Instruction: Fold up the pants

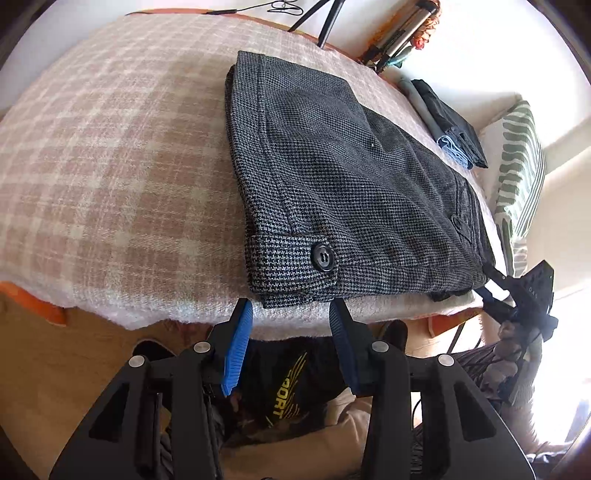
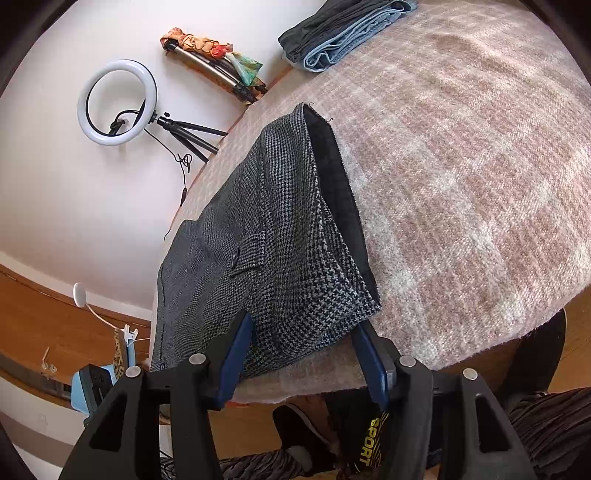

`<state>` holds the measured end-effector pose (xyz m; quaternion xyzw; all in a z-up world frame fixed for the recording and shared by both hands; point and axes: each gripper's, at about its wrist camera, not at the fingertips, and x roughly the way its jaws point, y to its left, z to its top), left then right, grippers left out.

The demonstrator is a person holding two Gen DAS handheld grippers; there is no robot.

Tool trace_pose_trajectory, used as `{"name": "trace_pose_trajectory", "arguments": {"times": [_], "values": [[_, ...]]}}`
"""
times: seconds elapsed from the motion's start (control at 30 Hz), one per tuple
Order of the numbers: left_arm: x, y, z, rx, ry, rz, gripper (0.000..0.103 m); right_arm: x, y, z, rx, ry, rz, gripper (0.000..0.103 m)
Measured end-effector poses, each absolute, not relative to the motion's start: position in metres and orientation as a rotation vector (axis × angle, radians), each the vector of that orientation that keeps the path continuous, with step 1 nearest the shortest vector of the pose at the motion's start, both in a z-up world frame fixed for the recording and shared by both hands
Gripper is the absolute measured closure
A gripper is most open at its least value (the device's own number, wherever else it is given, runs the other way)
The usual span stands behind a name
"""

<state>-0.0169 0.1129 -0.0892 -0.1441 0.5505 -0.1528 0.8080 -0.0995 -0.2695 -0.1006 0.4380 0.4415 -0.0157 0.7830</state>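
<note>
The grey houndstooth pants point(image 1: 332, 177) lie folded into a flat stack on the pink plaid blanket point(image 1: 110, 155), with the waistband and a black button point(image 1: 324, 257) at the near edge. My left gripper point(image 1: 291, 308) is open just in front of that edge, holding nothing. In the right wrist view the same pants point(image 2: 266, 251) lie with their hem end toward me. My right gripper point(image 2: 303, 325) is open with its jaws on either side of the near corner, not closed on it. The right gripper also shows at the pants' right corner in the left wrist view point(image 1: 517, 295).
A stack of folded dark and blue jeans point(image 2: 343, 33) lies at the far side of the blanket point(image 2: 461, 166). A ring light on a tripod point(image 2: 118, 103) stands on the floor beyond. A striped pillow point(image 1: 521, 158) lies to the right. The blanket's front edge is close below both grippers.
</note>
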Motion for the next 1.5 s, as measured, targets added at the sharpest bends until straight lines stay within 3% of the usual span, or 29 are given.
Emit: {"name": "trace_pose_trajectory", "arguments": {"times": [0.13, 0.5, 0.67, 0.7, 0.73, 0.83, 0.97, 1.1, 1.17, 1.27, 1.5], "values": [[-0.02, 0.096, -0.083, -0.109, 1.097, -0.324, 0.061, -0.092, -0.268, -0.101, 0.956, 0.961, -0.034, 0.049], [-0.009, 0.082, -0.103, 0.027, 1.135, -0.354, 0.062, -0.084, -0.267, -0.102, 0.949, 0.966, -0.021, 0.049], [-0.001, 0.085, -0.098, -0.012, 1.101, -0.343, 0.082, -0.08, -0.265, -0.101, 0.938, 0.965, -0.027, 0.05], [-0.002, 0.086, -0.093, -0.008, 1.086, -0.339, 0.085, -0.081, -0.265, -0.101, 0.937, 0.963, -0.03, 0.053], [-0.004, 0.087, -0.086, 0.001, 1.067, -0.336, 0.087, -0.081, -0.266, -0.1, 0.927, 0.964, -0.038, 0.066], [-0.004, 0.098, -0.07, -0.015, 1.043, -0.328, 0.088, -0.081, -0.267, -0.096, 0.901, 0.955, -0.048, 0.081], [-0.003, 0.101, -0.088, 0.005, 1.101, -0.317, 0.088, -0.079, -0.26, -0.091, 0.793, 0.955, -0.079, 0.085], [-0.002, 0.101, -0.091, -0.015, 1.113, -0.313, 0.086, -0.083, -0.259, -0.095, 0.787, 0.958, -0.076, 0.083], [-0.002, 0.104, -0.085, -0.006, 1.134, -0.324, 0.079, -0.087, -0.263, -0.093, 0.816, 0.966, -0.055, 0.07], [-0.009, 0.107, -0.065, 0.039, 1.118, -0.329, 0.079, -0.101, -0.269, -0.088, 0.844, 0.953, -0.067, 0.054], [-0.003, 0.11, -0.005, 0.099, 0.996, -0.289, 0.079, -0.115, -0.253, -0.098, 0.941, 0.921, 0.012, 0.05]]}}
